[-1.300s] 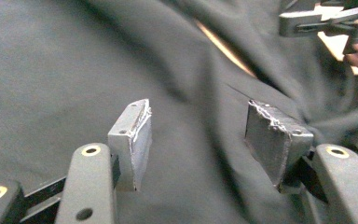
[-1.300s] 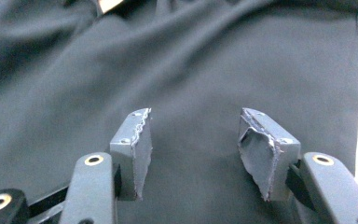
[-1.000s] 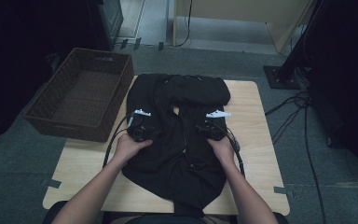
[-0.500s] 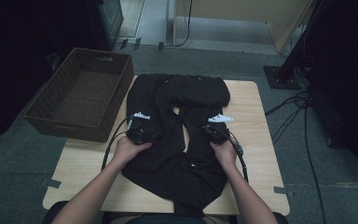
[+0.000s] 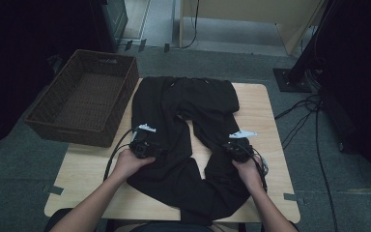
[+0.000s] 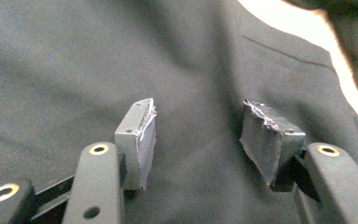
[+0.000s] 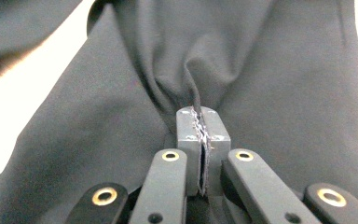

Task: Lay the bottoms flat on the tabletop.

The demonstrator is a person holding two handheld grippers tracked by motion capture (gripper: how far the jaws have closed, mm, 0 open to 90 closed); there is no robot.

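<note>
One matte, soft black trouser leg (image 7: 135,140) bunches, pinched by right hand-held gripper (image 7: 203,122).

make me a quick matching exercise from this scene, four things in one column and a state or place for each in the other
Things:
1. left gripper
2. right gripper
3. basket
4. trousers

States or places:
a. on the floor left of the table
b. jaws open over cloth
c. spread across the table
d. jaws shut on a fold of cloth

Pairs: 1-b, 2-d, 3-a, 4-c
</note>
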